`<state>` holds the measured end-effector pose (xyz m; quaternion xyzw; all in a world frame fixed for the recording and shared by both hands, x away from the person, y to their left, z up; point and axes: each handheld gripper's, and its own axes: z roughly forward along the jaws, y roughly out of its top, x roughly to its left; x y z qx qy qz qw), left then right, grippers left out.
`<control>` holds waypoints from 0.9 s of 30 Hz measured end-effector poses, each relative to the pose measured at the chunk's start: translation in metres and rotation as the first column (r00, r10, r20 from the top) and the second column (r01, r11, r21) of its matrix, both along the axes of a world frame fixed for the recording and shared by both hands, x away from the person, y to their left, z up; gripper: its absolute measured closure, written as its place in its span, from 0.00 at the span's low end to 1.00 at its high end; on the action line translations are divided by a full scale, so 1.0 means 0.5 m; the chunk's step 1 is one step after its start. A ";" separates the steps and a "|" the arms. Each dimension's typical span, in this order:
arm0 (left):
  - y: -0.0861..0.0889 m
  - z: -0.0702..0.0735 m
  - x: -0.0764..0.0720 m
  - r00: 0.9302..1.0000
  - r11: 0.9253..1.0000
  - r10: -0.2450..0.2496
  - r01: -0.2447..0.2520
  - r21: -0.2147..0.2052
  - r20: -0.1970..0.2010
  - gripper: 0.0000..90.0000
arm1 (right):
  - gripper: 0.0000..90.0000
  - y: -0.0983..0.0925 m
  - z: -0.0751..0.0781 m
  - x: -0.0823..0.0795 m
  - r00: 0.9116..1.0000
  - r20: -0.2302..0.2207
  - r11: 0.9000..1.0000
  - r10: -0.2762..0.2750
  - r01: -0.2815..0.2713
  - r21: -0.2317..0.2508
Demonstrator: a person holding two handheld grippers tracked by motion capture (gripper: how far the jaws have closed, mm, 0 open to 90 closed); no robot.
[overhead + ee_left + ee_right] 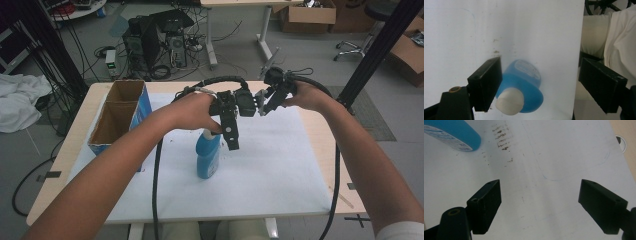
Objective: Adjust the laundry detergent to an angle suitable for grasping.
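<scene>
A blue bottle (208, 159) with a white cap stands upright on the white sheet (280, 165) near the table's middle. My left gripper (231, 142) hangs over it, pointing down, just right of the bottle's top. In the left gripper view I look down on the bottle (526, 82) and its white cap (509, 101). The cap sits close to the left-hand jaw, and my left gripper (540, 67) stands open with the other jaw far off. My right gripper (263, 105) is held farther back and to the right. It (540, 185) is open over bare sheet, with the bottle (454, 132) at that view's top left.
An open cardboard box (119, 116) with blue sides stands on the table's left part. Black cables trail from both grippers over the front edge. A pencilled outline (574, 167) is drawn on the sheet. Computers, cables and boxes lie on the floor beyond the table.
</scene>
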<state>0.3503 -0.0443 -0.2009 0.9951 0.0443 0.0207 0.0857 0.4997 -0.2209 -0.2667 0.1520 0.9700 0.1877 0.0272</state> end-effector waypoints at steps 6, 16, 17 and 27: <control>0.000 0.005 -0.003 1.000 1.000 0.019 -0.018 -0.007 0.010 0.22 | 0.20 -0.006 0.003 -0.003 1.000 0.006 1.000 -0.003 0.003 -0.001; -0.008 0.011 -0.013 0.999 1.000 0.023 -0.023 -0.009 0.022 0.22 | 0.20 -0.007 0.011 -0.010 1.000 0.024 1.000 0.002 -0.002 0.008; -0.009 0.013 -0.016 0.999 1.000 0.022 -0.022 -0.009 0.024 0.22 | 0.20 -0.007 0.011 -0.011 1.000 0.025 1.000 0.002 -0.002 0.008; -0.011 0.012 -0.022 0.999 1.000 0.021 -0.021 -0.009 0.027 0.22 | 0.20 -0.008 0.014 -0.016 0.999 0.032 1.000 0.004 -0.004 0.005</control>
